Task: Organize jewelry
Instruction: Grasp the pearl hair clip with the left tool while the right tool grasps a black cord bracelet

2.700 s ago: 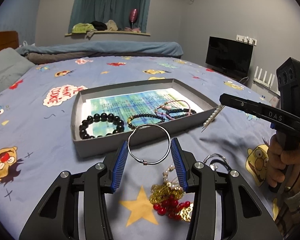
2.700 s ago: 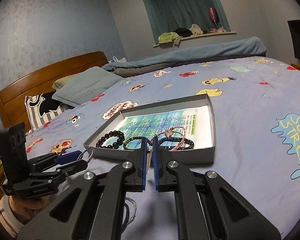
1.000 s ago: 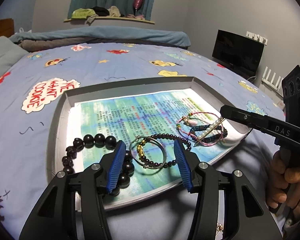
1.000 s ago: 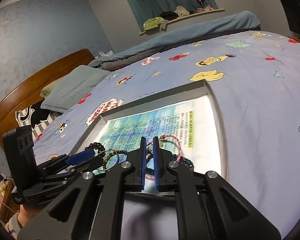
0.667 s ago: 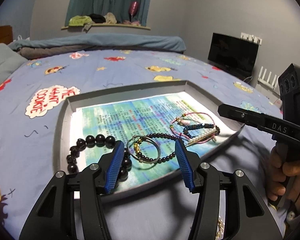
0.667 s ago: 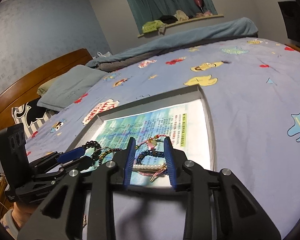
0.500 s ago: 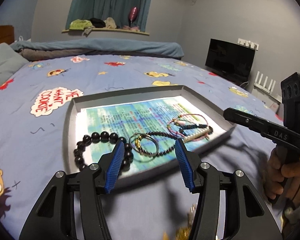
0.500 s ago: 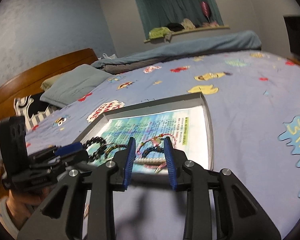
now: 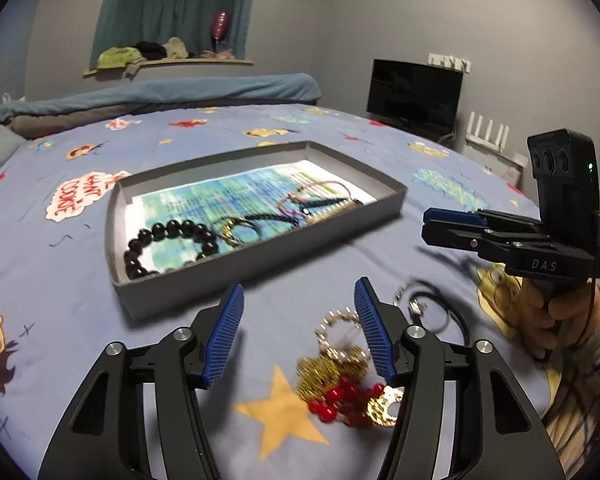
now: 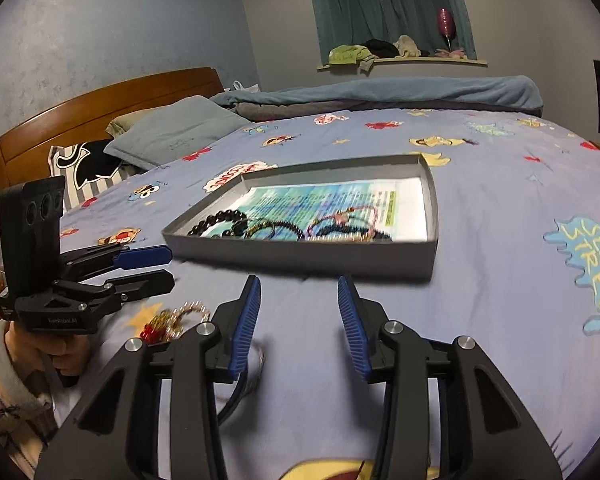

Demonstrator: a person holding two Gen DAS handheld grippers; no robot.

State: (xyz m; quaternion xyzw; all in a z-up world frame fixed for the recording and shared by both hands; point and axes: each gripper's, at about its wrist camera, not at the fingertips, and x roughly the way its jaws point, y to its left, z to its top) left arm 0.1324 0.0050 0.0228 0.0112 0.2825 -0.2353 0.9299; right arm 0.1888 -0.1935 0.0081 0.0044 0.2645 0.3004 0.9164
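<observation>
Both tools empty above the bed, jewelry split between tray and bedspread.

The left tool and right tool each have their blue pads spread apart, gripping nothing. "DAS" is printed on the right tool's body; "GenRobot.AI" shows faintly on the left one's. The grey tray, lined with a printed sheet, holds one black bead bracelet among several blurred pieces I cannot count. A loose gold-and-red jewelry pile lies on the bedspread just beside the left tool. Bedspread prints read "ME WANT COOKIE" and "SESAME STREET".
</observation>
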